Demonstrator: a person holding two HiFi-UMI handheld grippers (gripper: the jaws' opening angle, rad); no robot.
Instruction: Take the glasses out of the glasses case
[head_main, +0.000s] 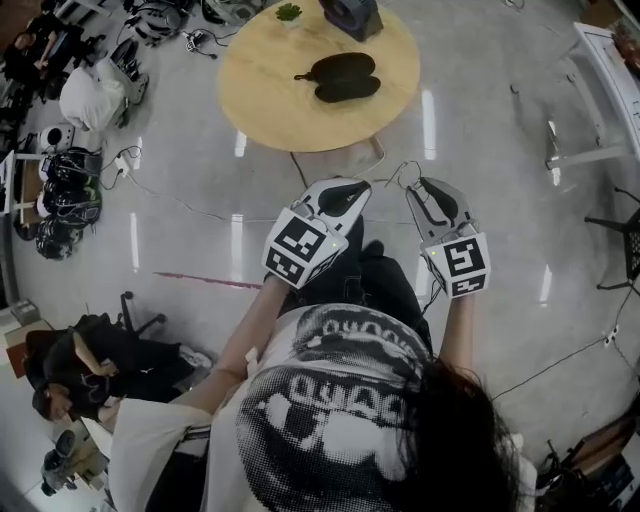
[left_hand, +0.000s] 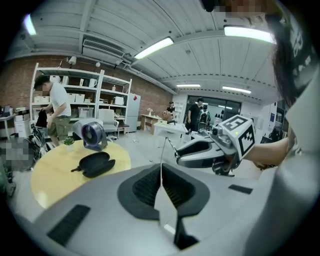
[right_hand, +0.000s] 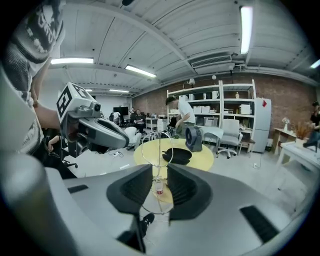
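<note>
head: overhead, steeply down | gripper views: along fingers (right_hand: 137, 187), toward far-off round table (head_main: 280, 110) | all share table

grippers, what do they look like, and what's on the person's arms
Left gripper and right gripper: rounded pale grey shells with black ribbed pads on the tongs, each with a white cube of black square markers. Arms bare below a loose white sleeve.
</note>
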